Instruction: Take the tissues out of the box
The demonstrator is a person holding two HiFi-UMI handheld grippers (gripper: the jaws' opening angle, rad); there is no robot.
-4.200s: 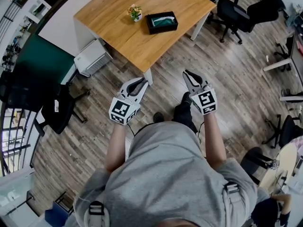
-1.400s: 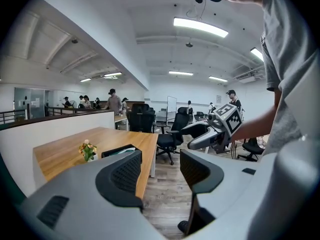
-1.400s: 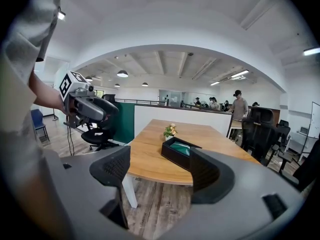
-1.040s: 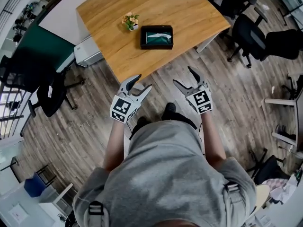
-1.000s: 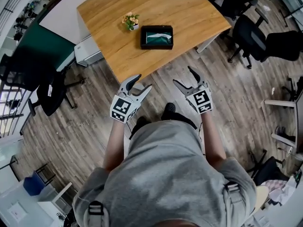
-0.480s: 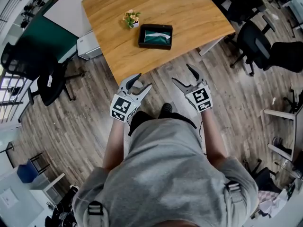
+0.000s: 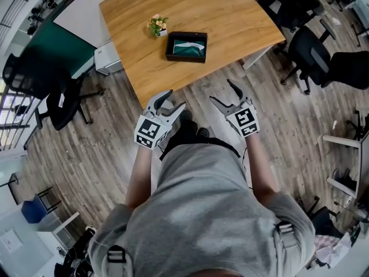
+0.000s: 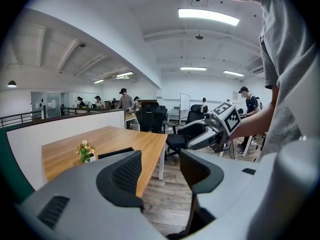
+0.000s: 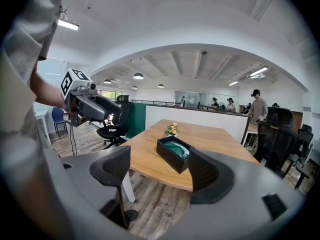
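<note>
A wood-plank floor (image 7: 104, 149) fills most of the head view, and a light wooden table (image 7: 230, 10) stands on it ahead of the person. The person's grey shirt (image 7: 202, 212) takes up the lower middle of that view, with both forearms reaching forward. Black office chairs (image 7: 323, 56) stand off to the right of the table, and another one (image 7: 57, 108) stands to its left.

The left gripper (image 7: 174, 100) is held over the floor just short of the table's near corner, not touching it. Its fingers (image 8: 125, 174) are spread with nothing between them. Only floor and the table edge show through the gap.

The right gripper (image 7: 221, 91) is held level with it and apart from it, also over the floor. Its fingers (image 9: 112, 170) are likewise spread and empty. In the right gripper view the box appears in the distance, lined up with the gap.

The black tissue box (image 7: 184, 58) sits flat on the table, well apart from both grippers and a little in from the near edge. Its top is open. Green packing with a pale tissue (image 7: 187, 44) lies inside. A small pot of flowers (image 7: 155, 25) stands on the table near the box's far left corner, apart from it.
</note>
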